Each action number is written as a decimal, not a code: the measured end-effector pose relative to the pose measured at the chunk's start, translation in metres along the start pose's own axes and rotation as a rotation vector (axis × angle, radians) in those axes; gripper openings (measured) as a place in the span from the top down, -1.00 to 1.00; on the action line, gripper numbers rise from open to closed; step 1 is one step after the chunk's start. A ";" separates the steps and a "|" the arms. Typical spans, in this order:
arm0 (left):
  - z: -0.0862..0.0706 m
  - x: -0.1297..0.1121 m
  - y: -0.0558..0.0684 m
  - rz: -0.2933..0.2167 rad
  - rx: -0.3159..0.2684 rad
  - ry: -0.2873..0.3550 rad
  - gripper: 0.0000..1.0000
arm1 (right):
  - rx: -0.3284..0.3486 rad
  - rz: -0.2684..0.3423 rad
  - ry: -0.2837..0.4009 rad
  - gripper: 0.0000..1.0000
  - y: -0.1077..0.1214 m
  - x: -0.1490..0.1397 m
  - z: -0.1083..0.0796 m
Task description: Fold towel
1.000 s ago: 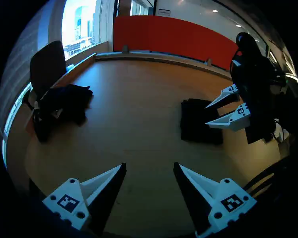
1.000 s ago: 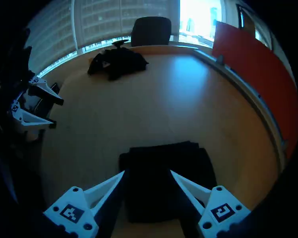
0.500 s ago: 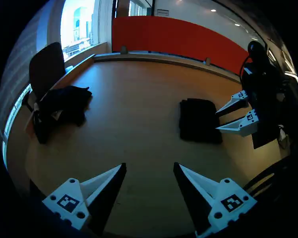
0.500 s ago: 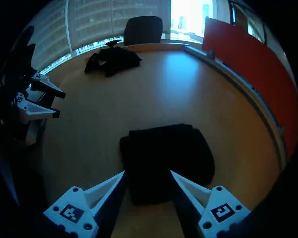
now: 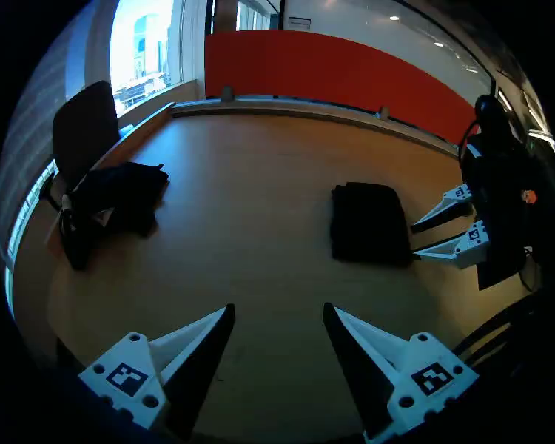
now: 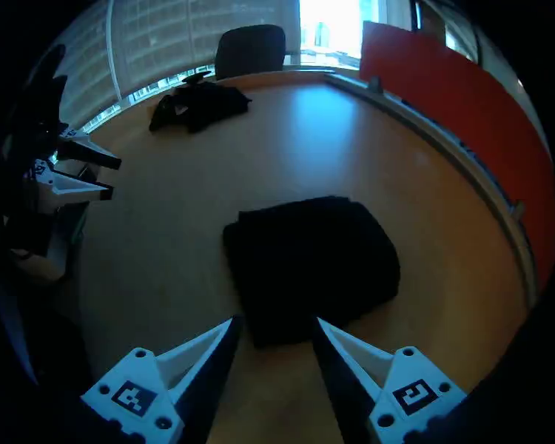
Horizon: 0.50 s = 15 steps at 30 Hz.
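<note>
A dark towel (image 6: 312, 257) lies folded into a compact rectangle on the wooden table; in the left gripper view the same towel (image 5: 370, 222) sits right of centre. My right gripper (image 6: 275, 329) is open just short of the towel's near edge, touching nothing. Seen from the left gripper view, the right gripper (image 5: 416, 239) hovers at the towel's right side, held by a person in dark clothes (image 5: 503, 200). My left gripper (image 5: 277, 314) is open over bare table, well away from the towel. In the right gripper view the left gripper (image 6: 103, 177) is at the far left.
A heap of dark cloth (image 5: 118, 194) lies at the table's far left corner, beside a black office chair (image 5: 81, 133). A red partition (image 5: 329, 70) runs along the table's far edge. The same heap (image 6: 192, 107) and chair (image 6: 249, 50) appear in the right gripper view.
My right gripper has drawn back off the towel toward the person, so the whole towel now lies ahead of its fingertips. The left gripper has stayed nearly still.
</note>
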<state>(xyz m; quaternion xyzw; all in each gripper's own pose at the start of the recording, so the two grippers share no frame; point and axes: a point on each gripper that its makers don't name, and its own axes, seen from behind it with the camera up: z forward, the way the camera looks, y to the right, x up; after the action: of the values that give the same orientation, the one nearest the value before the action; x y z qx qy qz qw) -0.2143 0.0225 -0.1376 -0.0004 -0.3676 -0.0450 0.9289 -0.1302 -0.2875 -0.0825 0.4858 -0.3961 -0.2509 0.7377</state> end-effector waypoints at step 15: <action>0.001 -0.001 0.002 0.004 -0.006 -0.003 -0.75 | -0.028 0.058 -0.035 -0.36 -0.008 -0.024 0.007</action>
<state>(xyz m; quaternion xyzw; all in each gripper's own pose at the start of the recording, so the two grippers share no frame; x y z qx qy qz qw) -0.2158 0.0247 -0.1379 -0.0040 -0.3687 -0.0442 0.9285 -0.1497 -0.2761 -0.0968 0.4592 -0.4191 -0.2434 0.7445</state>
